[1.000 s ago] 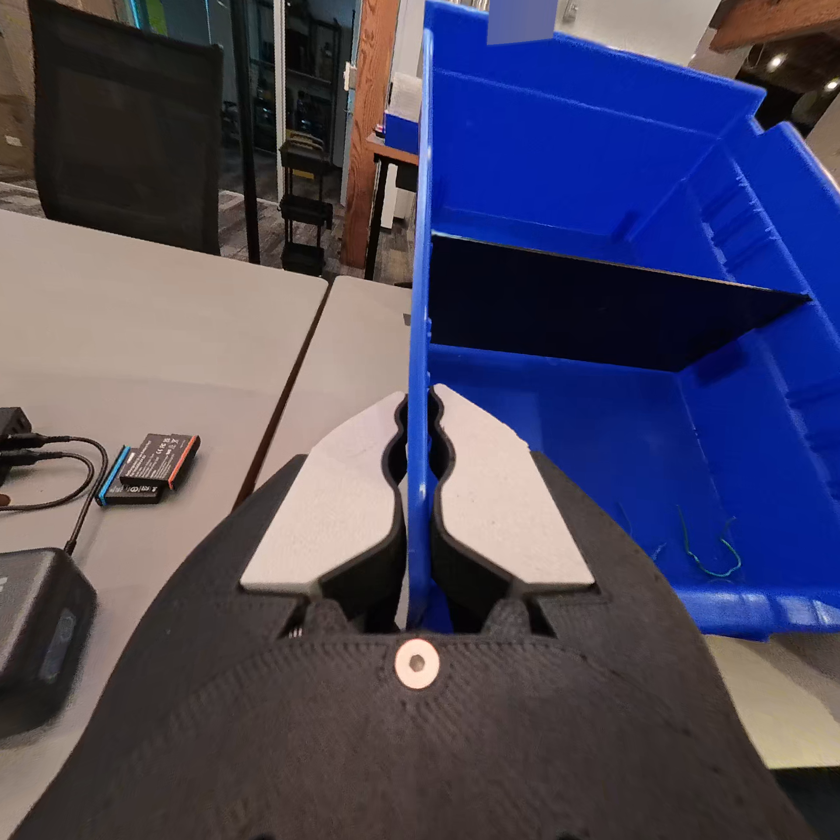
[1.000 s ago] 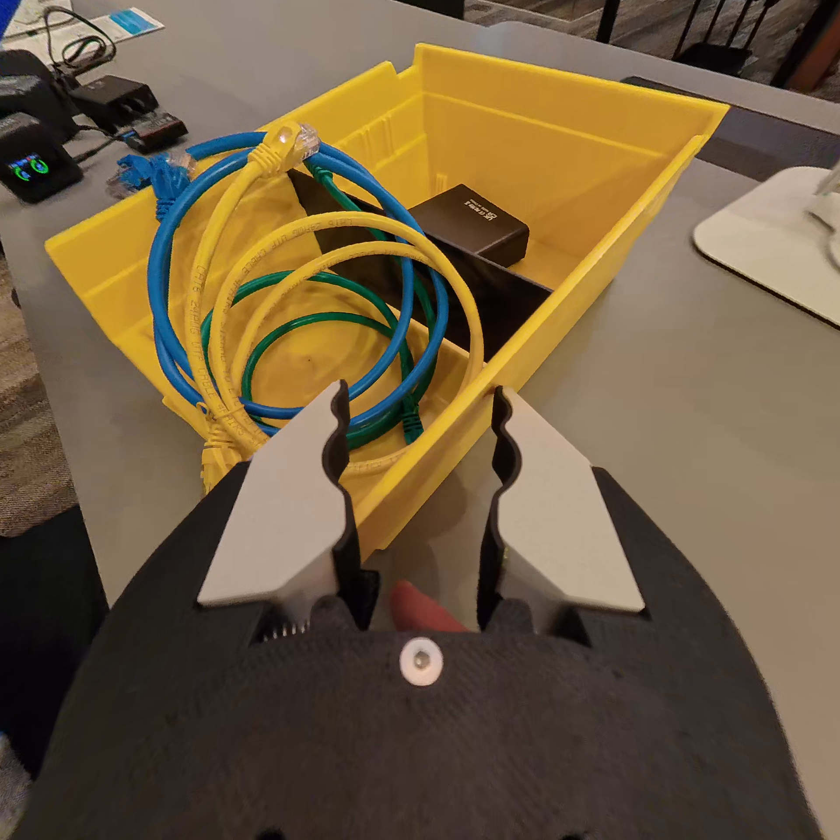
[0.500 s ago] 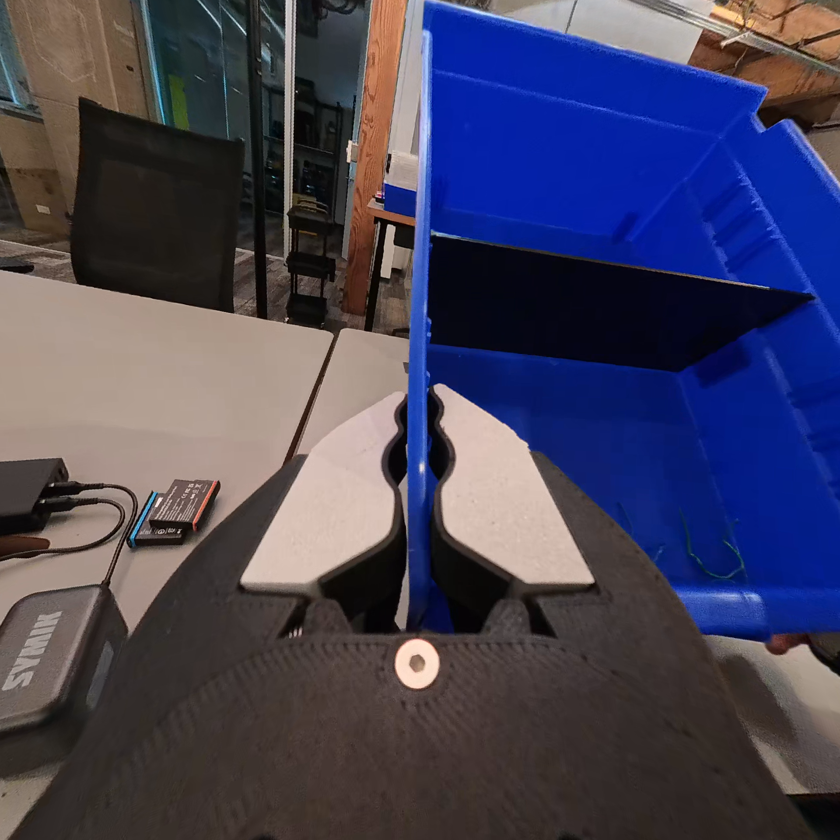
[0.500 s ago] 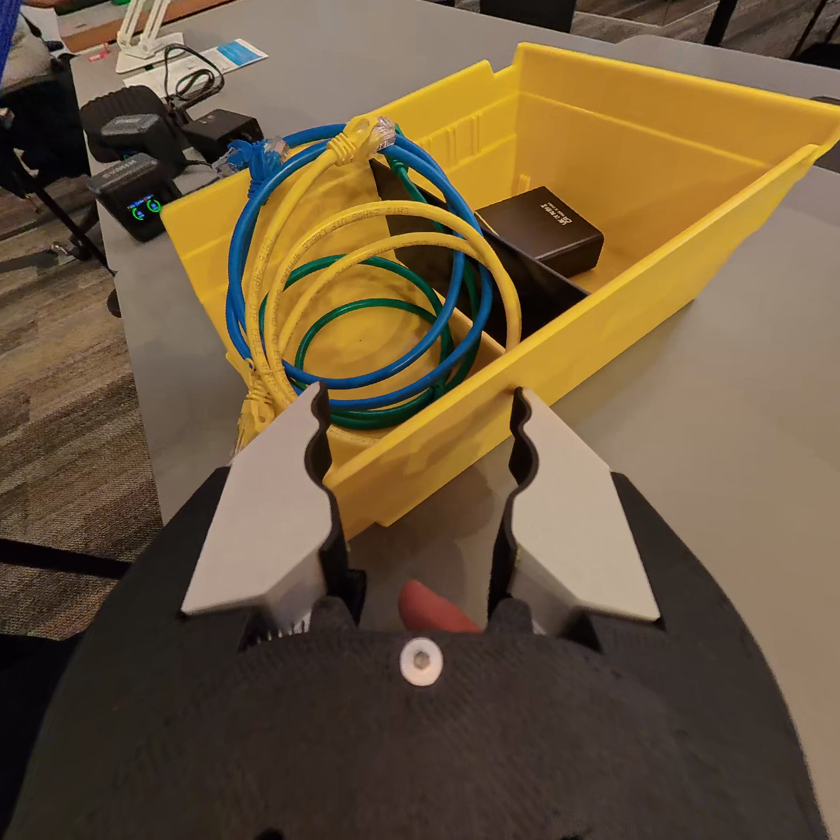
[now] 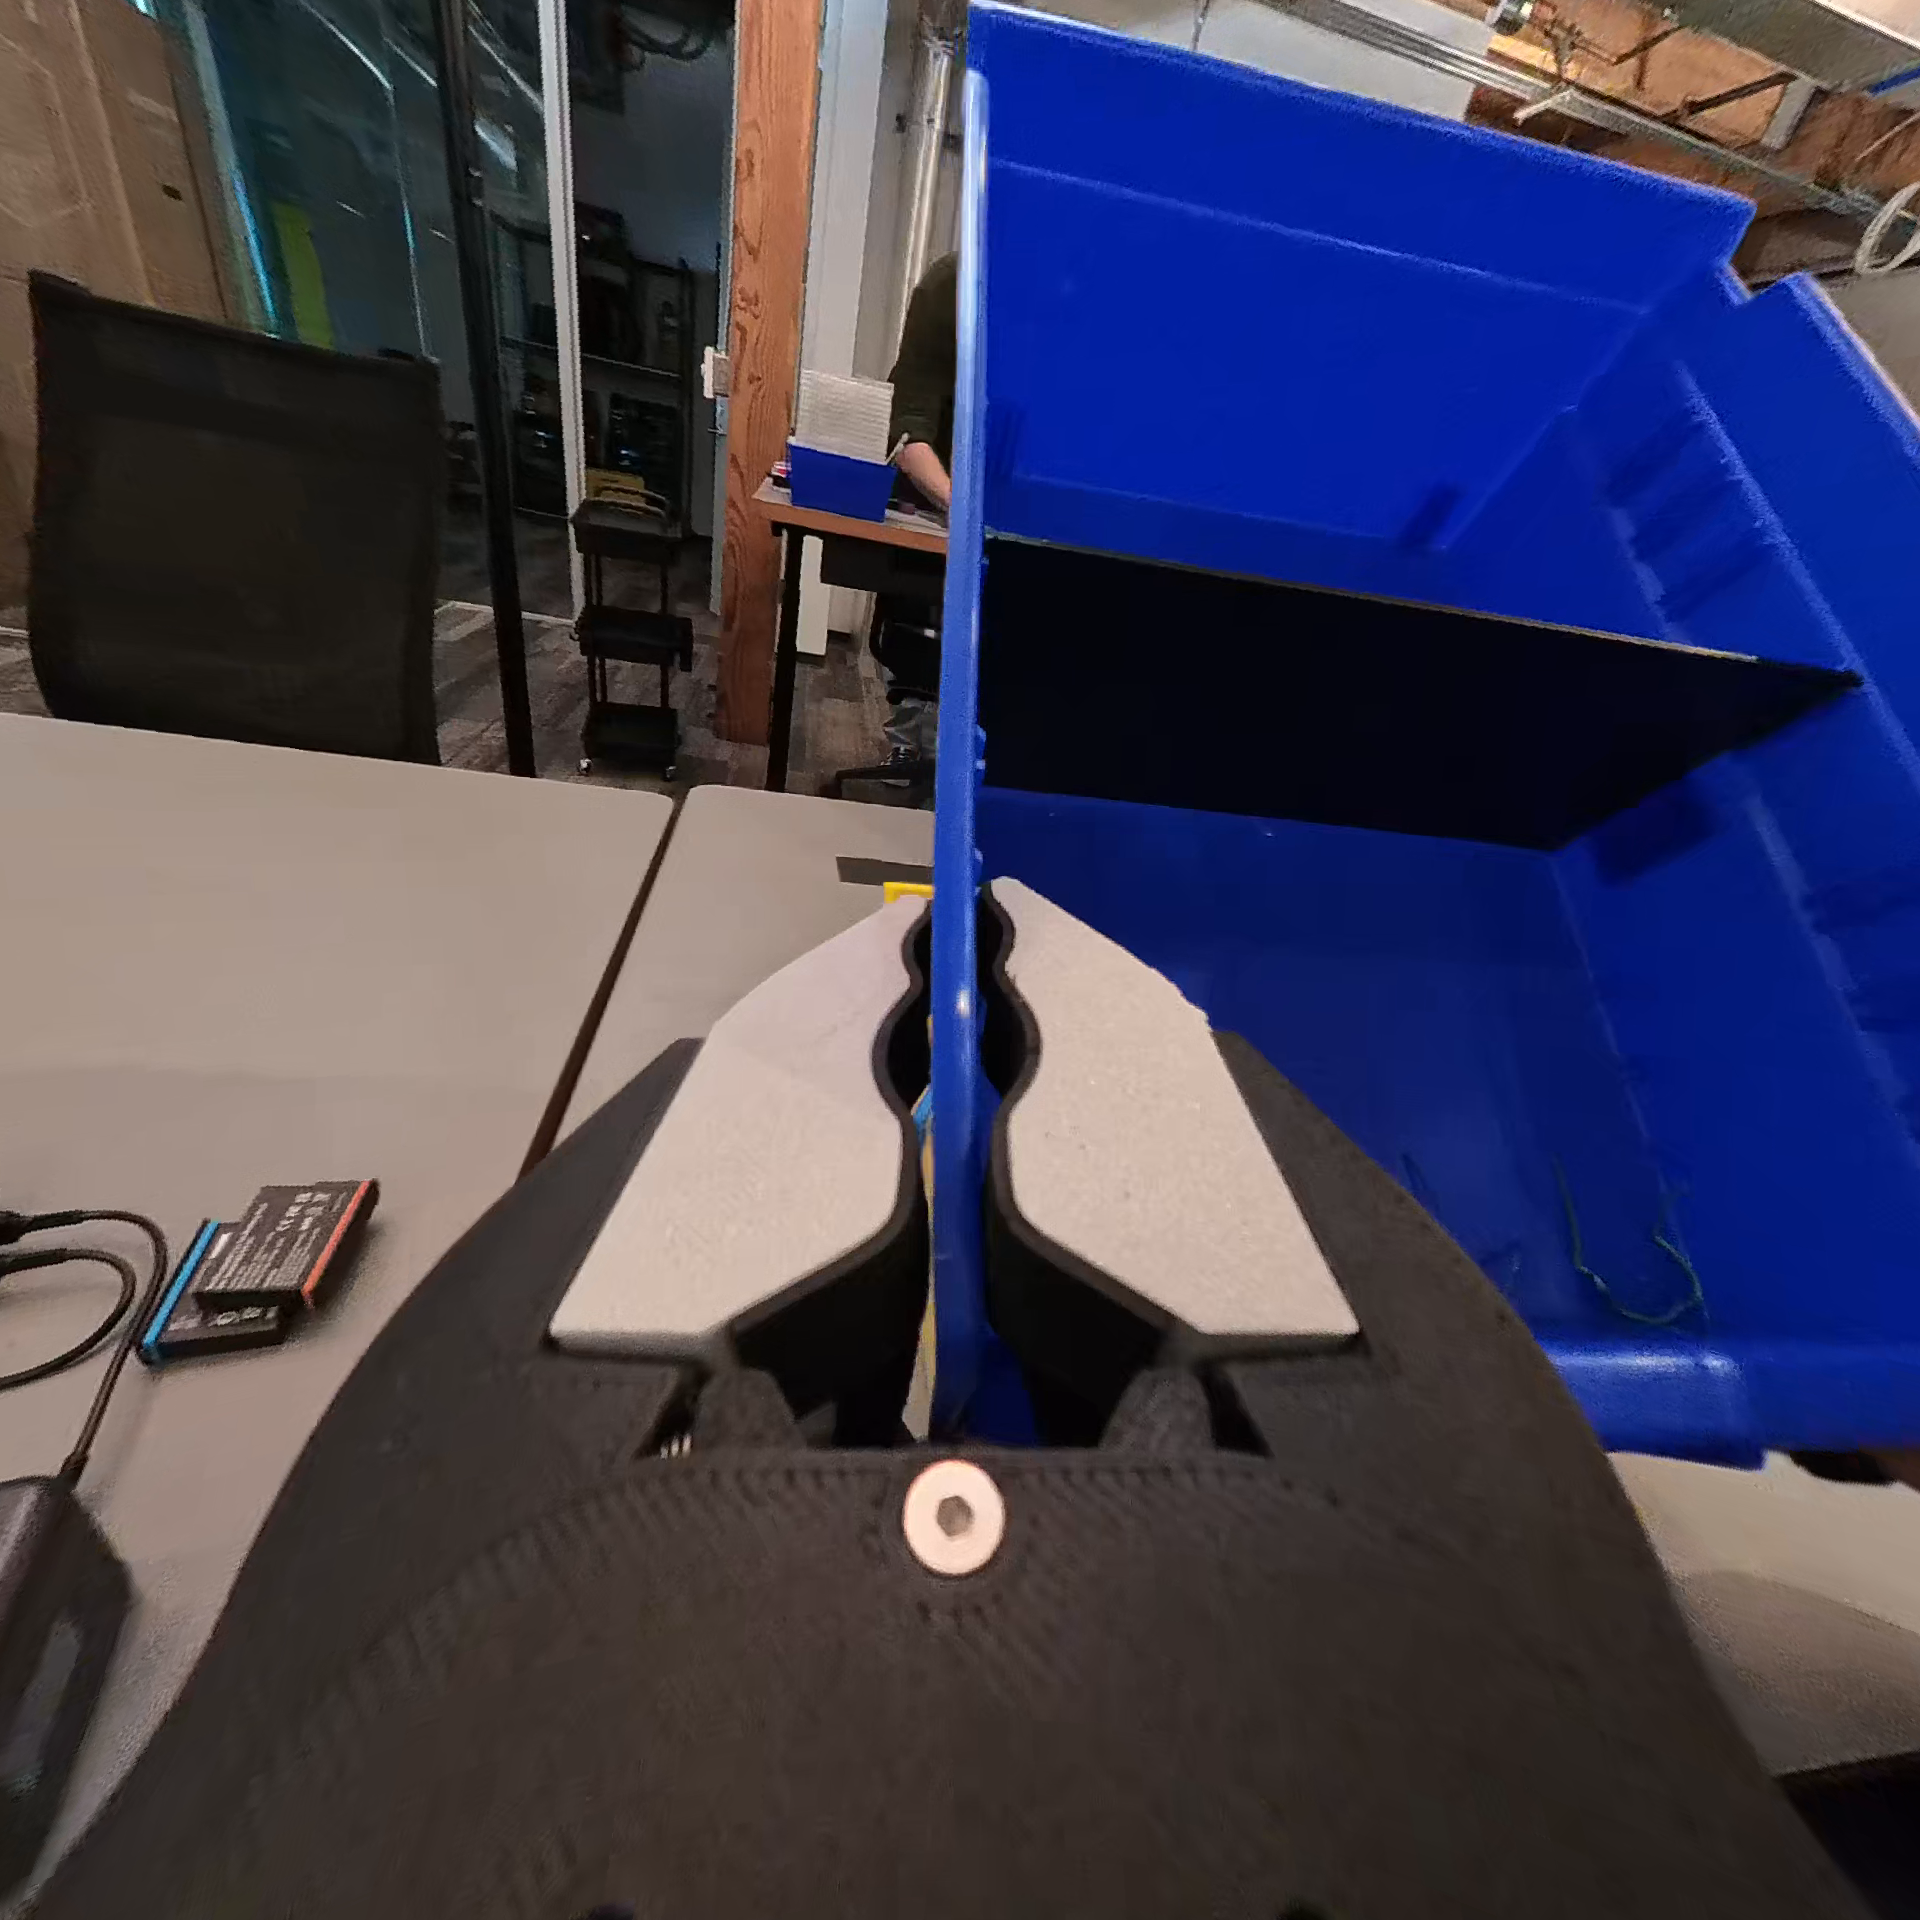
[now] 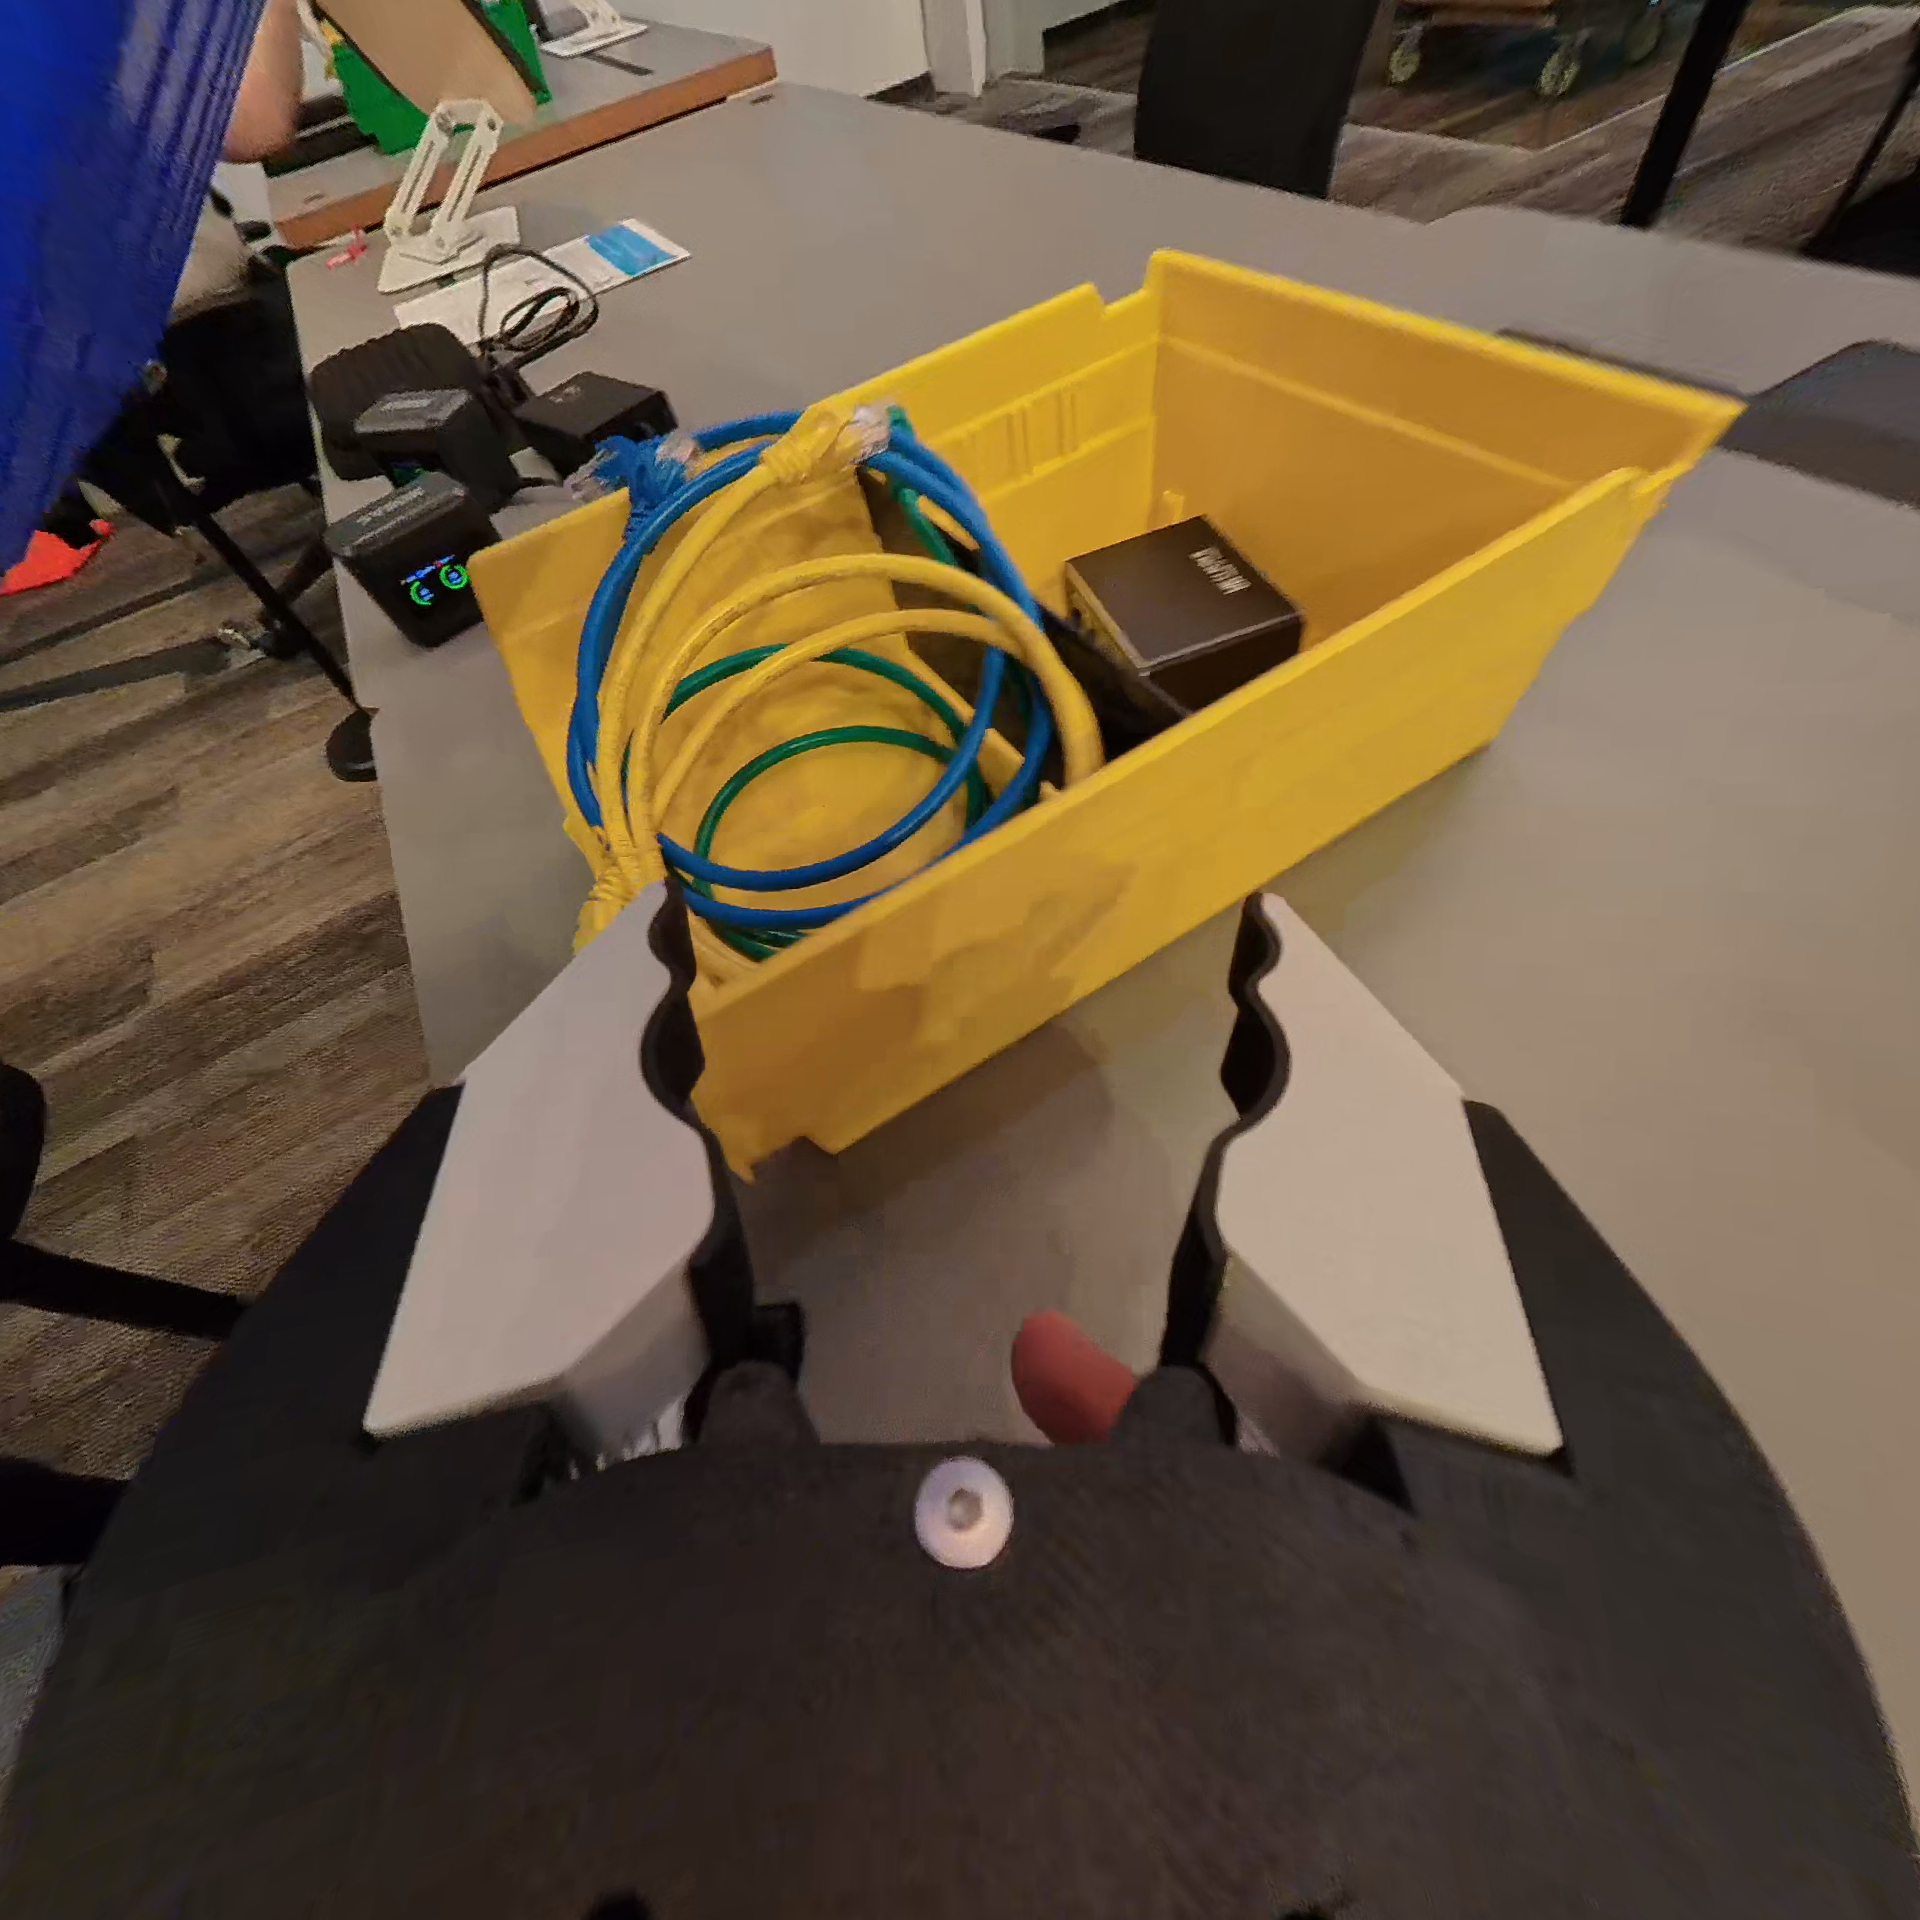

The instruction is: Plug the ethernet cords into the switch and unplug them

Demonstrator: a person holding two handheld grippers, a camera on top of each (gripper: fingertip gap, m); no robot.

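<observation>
A yellow bin point(image 6: 1351, 436) sits on the grey table. Coiled blue point(image 6: 592, 665), yellow point(image 6: 894, 566) and green point(image 6: 831, 743) ethernet cords lie in its near compartment. A black switch point(image 6: 1184, 608) lies in the far compartment behind a black divider. My right gripper point(image 6: 961, 935) is open and empty, just short of the bin's near wall. My left gripper point(image 5: 956, 925) is shut on the side wall of a blue bin point(image 5: 1351, 343) with a black divider and holds it off the table. That blue bin also shows at the top left of the right wrist view point(image 6: 94, 208).
Black chargers and power banks point(image 6: 416, 556) with cables lie left of the yellow bin. Small batteries point(image 5: 260, 1283) and a black device point(image 5: 42, 1621) lie on the table in the left wrist view. A black chair point(image 5: 229, 520) and a person at a far desk stand behind. Across from one pair of fingers to the other is roughly 30 cm.
My left gripper has lifted the blue bin higher, showing more of the room. My right gripper has pulled back and up from the yellow bin and opened wider.
</observation>
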